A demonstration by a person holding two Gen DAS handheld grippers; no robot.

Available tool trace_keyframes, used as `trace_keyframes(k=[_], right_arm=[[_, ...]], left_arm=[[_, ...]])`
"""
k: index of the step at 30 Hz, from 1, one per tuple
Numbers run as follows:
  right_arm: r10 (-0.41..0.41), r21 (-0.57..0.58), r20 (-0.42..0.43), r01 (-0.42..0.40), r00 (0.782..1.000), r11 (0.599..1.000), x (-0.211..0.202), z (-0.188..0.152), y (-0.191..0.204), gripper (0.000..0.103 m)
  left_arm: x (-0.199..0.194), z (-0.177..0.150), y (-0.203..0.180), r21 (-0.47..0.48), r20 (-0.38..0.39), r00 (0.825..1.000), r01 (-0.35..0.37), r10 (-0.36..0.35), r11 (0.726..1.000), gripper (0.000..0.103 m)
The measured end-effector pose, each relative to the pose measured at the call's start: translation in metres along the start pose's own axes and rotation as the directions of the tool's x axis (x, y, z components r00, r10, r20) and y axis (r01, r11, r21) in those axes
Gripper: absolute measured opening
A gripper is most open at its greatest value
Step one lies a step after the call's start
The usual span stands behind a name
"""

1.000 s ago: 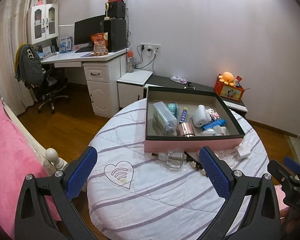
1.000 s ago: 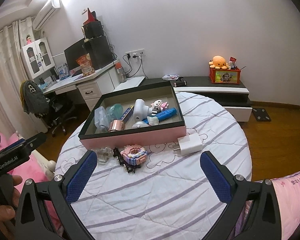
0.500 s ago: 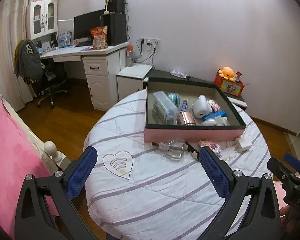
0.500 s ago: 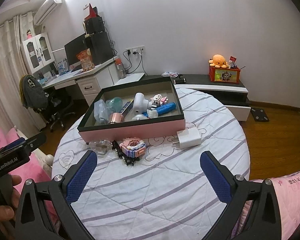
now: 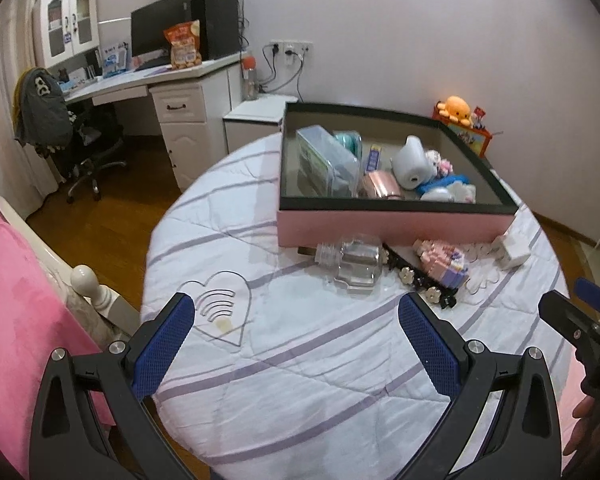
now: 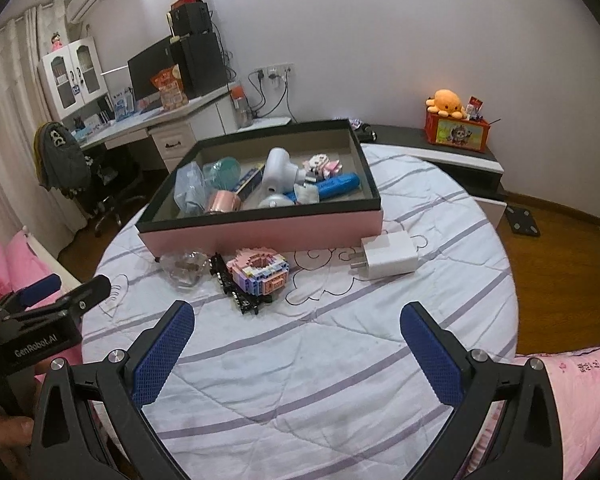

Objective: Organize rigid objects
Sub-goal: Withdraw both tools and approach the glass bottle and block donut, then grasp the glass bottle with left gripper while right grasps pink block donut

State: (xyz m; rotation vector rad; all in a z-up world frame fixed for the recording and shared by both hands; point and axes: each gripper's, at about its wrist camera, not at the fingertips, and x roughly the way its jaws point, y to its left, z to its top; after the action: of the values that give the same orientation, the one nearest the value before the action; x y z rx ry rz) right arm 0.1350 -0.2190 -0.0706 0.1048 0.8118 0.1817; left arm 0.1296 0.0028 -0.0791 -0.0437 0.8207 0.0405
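Your left claw [image 5: 296,344] is spread wide and holds nothing; it hangs over the near left part of the round worktop [image 5: 300,380], pads [image 5: 162,346] level and aimed across at the box. Your right claw [image 6: 296,346] is likewise spread and empty, over the near edge, also level and facing the far side. In the left view your right claw shows at the right border with fingertips of your hand [image 5: 580,432] below it.

The pink box [image 6: 268,232] with the black rim sits at the far edge of the worktop, its long side running left to right across your view. It already holds a clear case, a white handheld device, a blue tube and small figures.

Four items lie loose on the quilted cover, in a row just in front of the box's near wall:
- Glass bottle [image 5: 354,262]: on its side, long axis roughly parallel to the box wall, neck pointing left, near the box's left corner.
- Black hair clip [image 6: 236,284]: long axis running from the box toward you, just beside the brick model.
- Pink brick model [image 6: 258,270]: ring shape, opening upward.
- White charger [image 6: 388,254]: flat, prongs pointing left, near the box's right corner.
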Motion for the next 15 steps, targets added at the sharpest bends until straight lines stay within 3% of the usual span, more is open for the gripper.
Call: trace_keyframes(k=[15], right_arm=[[0.104,-0.025,-0.134,-0.108,0.986,0.994,0.086,0.023,0.007,0.103]], left_arm=[[0.084,0.013,-0.017,0.008,-0.102,0.994,0.039,-0.038,0.999,0.103]])
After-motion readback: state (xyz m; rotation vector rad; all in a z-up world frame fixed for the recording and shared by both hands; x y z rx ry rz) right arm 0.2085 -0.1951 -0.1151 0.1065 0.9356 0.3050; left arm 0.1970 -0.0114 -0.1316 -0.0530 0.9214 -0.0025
